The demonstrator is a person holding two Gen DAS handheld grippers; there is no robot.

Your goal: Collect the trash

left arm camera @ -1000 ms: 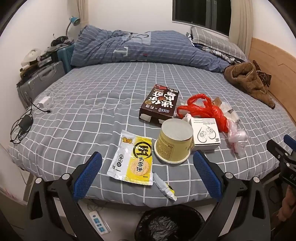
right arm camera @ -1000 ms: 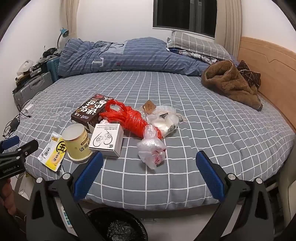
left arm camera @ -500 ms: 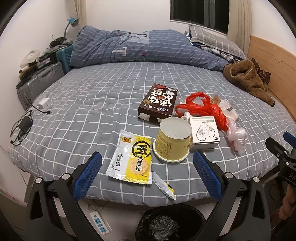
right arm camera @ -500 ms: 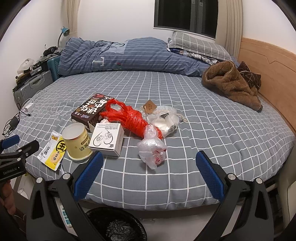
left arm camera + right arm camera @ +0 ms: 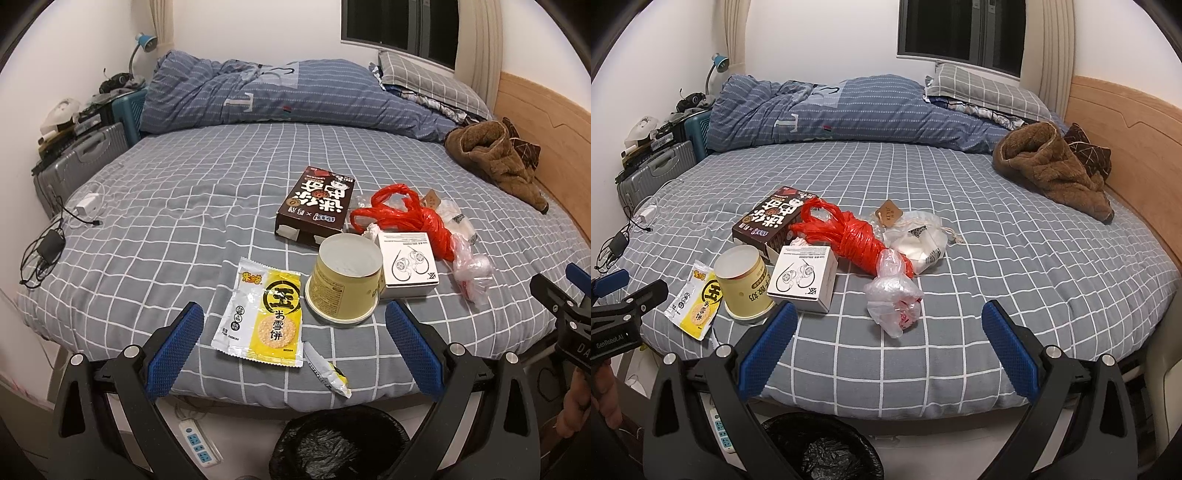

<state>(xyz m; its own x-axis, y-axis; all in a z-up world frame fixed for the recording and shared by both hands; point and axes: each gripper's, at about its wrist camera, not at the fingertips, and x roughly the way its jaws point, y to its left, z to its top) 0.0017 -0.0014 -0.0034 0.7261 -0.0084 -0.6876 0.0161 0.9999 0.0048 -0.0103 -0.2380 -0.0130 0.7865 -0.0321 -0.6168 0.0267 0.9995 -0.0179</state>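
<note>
— Both grippers are held wide apart and empty: the left gripper is poised over the yellow snack wrapper, the right gripper over the clear plastic bag. What has been altered over the last second?

— Very little. The view from each gripper has been raised and shifted only slightly, and nothing on the bed has been moved. No piece of trash has been collected yet, it may be judged.

— Where is the trash placed, taking the paper cup as the mark?

— The snack wrapper is laid just left of the cup; a small crumpled wrapper is seen in front of the cup, at the bed's edge. The white box is set against the cup's right side, the brown box behind the cup, and the red plastic bag behind and right of the cup. The bin, lined in black, is found below the bed's edge, in front of the cup.

— What is meant for the task?

— A first pick is still to be made; the snack wrapper seems closest to the left gripper.
</note>
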